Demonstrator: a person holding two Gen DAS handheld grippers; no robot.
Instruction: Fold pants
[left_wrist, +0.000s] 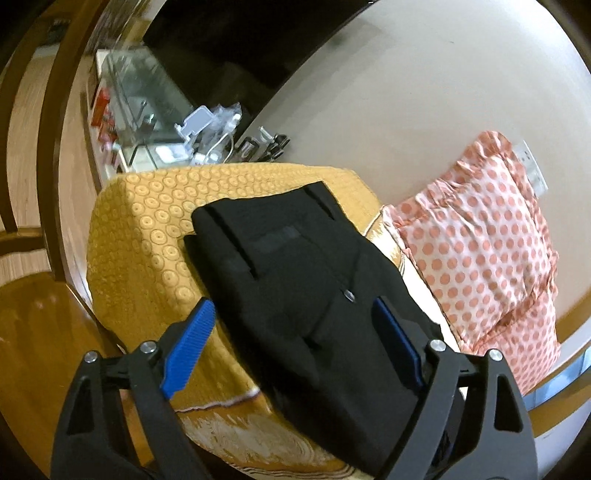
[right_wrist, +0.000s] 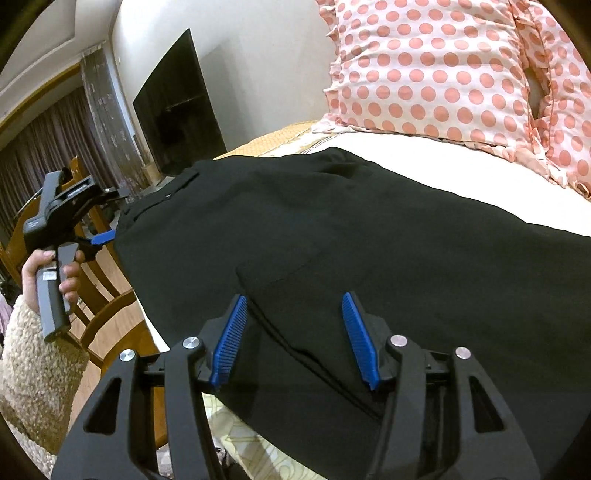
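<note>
The black pants lie folded on a bed with a yellow patterned cover; the waistband with belt loops points away in the left wrist view. My left gripper is open, its blue pads wide apart just above the near part of the pants, holding nothing. My right gripper is open over the pants, above the corner of a folded layer. The left gripper also shows in the right wrist view, held in a hand at the pants' far left edge.
A pink polka-dot pillow lies at the head of the bed, beside the pants. A dark TV stands against the wall. A glass cabinet with clutter stands beyond the bed. Wooden chairs stand at the bedside.
</note>
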